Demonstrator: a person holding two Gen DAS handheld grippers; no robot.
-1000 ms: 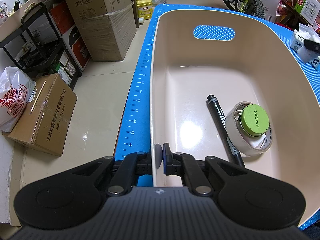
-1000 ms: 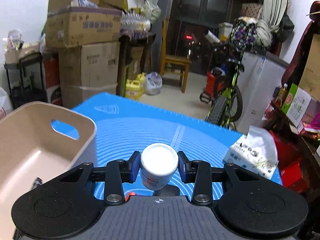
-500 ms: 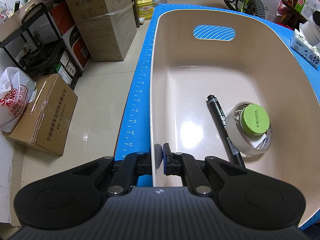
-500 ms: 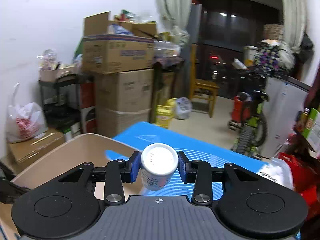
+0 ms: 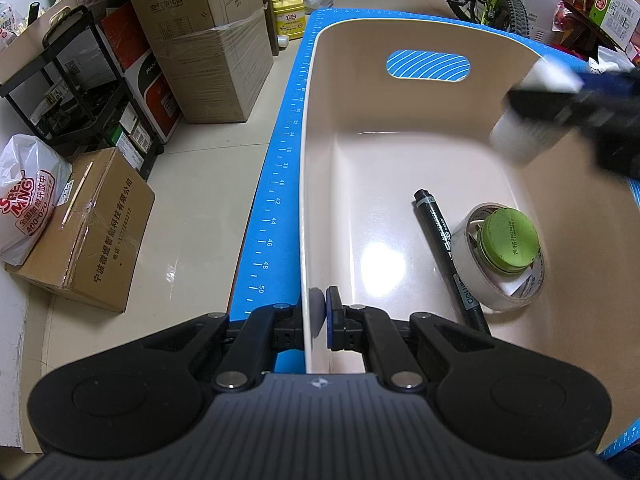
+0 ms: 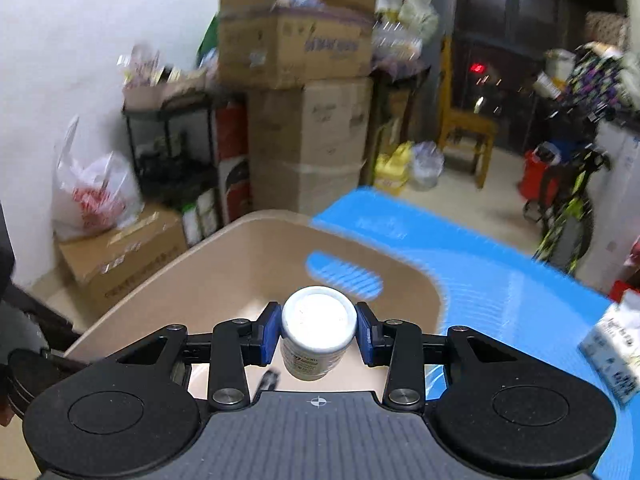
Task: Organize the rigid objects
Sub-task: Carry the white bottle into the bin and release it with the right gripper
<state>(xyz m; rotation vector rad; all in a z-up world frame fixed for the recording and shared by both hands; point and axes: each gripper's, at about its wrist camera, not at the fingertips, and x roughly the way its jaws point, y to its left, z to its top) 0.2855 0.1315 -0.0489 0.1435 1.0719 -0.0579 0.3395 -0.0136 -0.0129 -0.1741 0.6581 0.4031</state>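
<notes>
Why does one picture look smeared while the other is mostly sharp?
Right wrist view: the background is motion-blurred, but the white bottle in the right gripper stays crisp. Left wrist view: sharp apart from that blurred bottle; ceiling-light glare on the bin floor.

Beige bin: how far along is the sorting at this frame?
Done: a black marker and a tape roll with a green-lidded jar inside it lie in the beige bin. In hand: the right gripper holds a white bottle above the bin; the left gripper clamps the bin's wall. Left: releasing the bottle.
</notes>
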